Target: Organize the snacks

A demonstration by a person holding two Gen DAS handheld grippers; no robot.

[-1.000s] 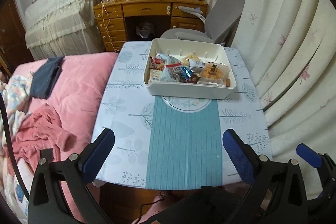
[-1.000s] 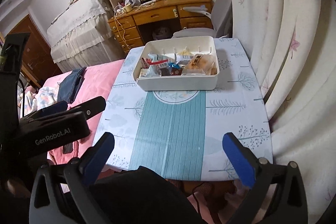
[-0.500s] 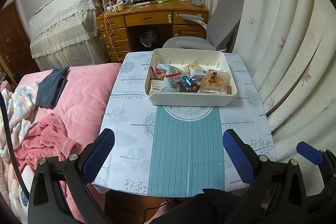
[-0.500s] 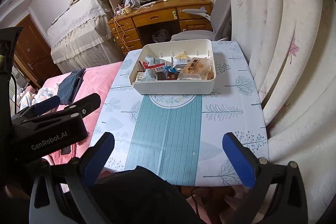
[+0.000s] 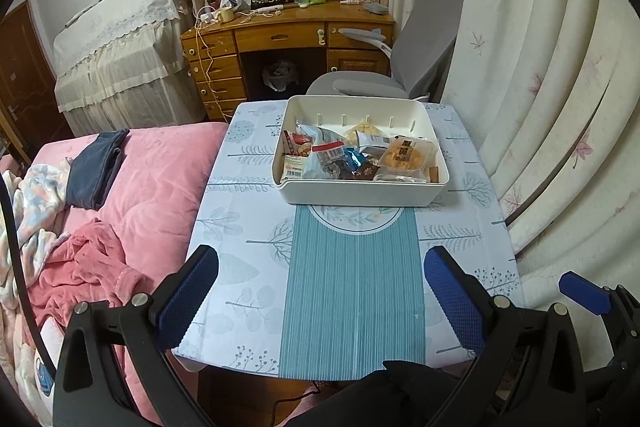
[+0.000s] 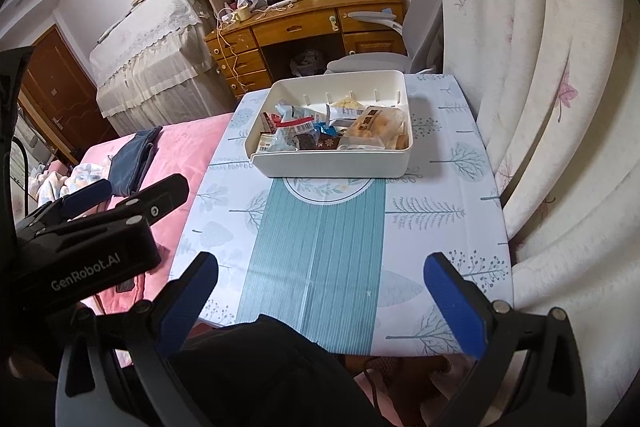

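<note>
Above the near edge of the table (image 5: 248,227), the left gripper (image 5: 320,291) hangs with its jaws spread wide, holding and touching nothing. The right gripper (image 6: 320,291) is likewise fully released and empty, just beside the left one. Well ahead of both, at the far end of the table, a white bin (image 5: 360,193) sits on the patterned tablecloth (image 6: 440,211), its near wall at the end of the teal stripe. Inside lies a loose heap of snacks (image 5: 340,157): crinkled packets in red, white and blue, and a clear pack of orange pieces (image 5: 406,155) on the right.
</note>
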